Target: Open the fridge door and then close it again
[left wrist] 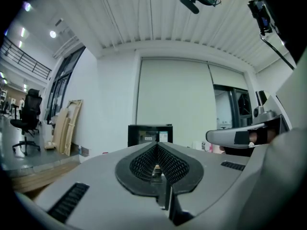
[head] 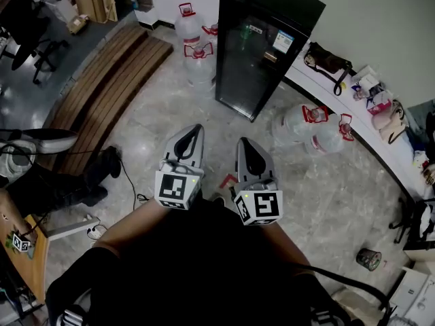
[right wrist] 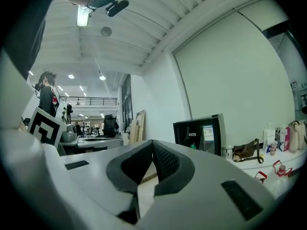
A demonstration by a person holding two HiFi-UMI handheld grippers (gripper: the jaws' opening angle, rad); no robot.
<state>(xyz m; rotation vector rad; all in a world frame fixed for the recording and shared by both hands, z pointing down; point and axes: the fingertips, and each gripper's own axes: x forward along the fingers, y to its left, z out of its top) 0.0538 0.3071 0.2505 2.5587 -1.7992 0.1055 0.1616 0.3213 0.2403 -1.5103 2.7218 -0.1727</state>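
Observation:
The black fridge (head: 265, 43) with a glass door stands against the far wall, its door closed. It also appears straight ahead in the left gripper view as a dark fridge (left wrist: 149, 134), and to the right of centre in the right gripper view as the same fridge (right wrist: 199, 134). Both grippers are held side by side close to the person's body, well short of it and pointing level toward it. The left gripper (head: 195, 132) (left wrist: 156, 145) is shut with nothing between its pads. The right gripper (head: 246, 147) (right wrist: 152, 143) has its tips meeting and also holds nothing.
Large water jugs (head: 197, 60) stand left of the fridge and more jugs (head: 316, 128) lie to its right. A white ledge (head: 380, 141) carries bags. Wooden steps (head: 109, 80) run along the left, and cables and a small can (head: 369, 259) lie on the floor.

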